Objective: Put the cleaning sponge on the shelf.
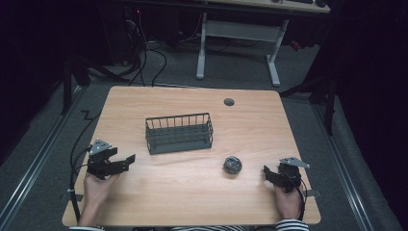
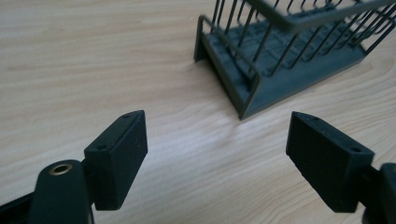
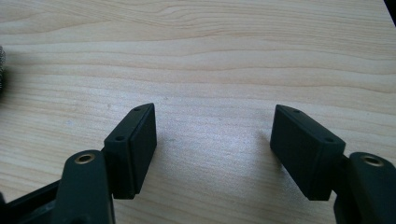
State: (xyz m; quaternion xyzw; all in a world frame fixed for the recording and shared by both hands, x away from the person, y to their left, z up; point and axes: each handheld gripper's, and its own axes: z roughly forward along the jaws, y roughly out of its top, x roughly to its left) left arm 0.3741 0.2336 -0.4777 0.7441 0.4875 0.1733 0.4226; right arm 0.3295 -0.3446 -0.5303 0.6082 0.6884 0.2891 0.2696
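Overhead, steel scourer [image 1: 232,165] between wire basket [image 1: 179,133] and right gripper [image 1: 267,172]; both grippers' fingers apart, empty; left gripper [image 2: 217,144] faces basket corner.

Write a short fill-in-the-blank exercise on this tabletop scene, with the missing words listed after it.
1. The wire basket holds ____ inside it.
2. The steel wool ball lies nearer the ____ tool.
3. The jaws of the left tool stand ____, with bare wood between them.
4. The left tool's camera looks toward the ____.

Missing words: nothing; right; open; basket
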